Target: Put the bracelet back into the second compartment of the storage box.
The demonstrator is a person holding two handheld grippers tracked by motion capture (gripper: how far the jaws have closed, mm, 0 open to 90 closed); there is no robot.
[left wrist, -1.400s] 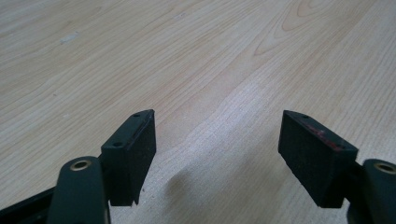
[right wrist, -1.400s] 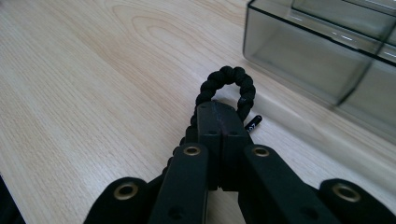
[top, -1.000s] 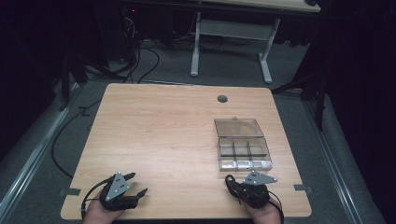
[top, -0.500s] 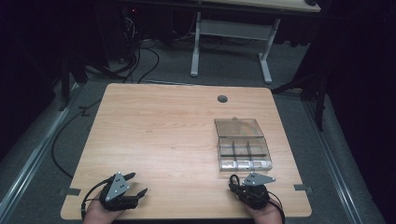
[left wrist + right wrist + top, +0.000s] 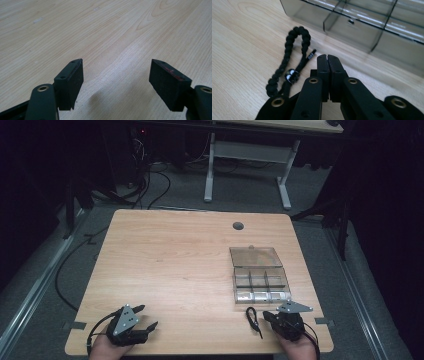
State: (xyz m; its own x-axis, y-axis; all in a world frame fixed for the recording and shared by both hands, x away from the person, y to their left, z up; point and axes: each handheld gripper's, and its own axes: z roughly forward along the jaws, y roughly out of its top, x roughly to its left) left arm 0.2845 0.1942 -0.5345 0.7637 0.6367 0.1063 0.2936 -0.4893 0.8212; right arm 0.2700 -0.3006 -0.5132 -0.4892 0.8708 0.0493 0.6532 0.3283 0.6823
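A black braided cord (image 5: 254,320) with a small bead lies loose on the wooden table (image 5: 180,265), just in front of a clear compartment box (image 5: 261,284) whose lid (image 5: 255,256) is folded back. My right gripper (image 5: 268,315) rests at the table's near right edge, to the right of the cord. In the right gripper view its jaws are pressed together and hold nothing (image 5: 327,57), the cord (image 5: 286,56) lies to their left and the box (image 5: 362,27) stands ahead. My left gripper (image 5: 147,316) sits at the near left edge, open over bare wood (image 5: 116,65).
A round cable hole (image 5: 238,226) sits near the table's far edge. Beyond the table are a dark floor with cables (image 5: 150,180) and the white legs of another desk (image 5: 210,170). The box's compartments look empty.
My right gripper has slid a little to the right, away from the cord. The cord, the box and the left gripper have stayed where they were.
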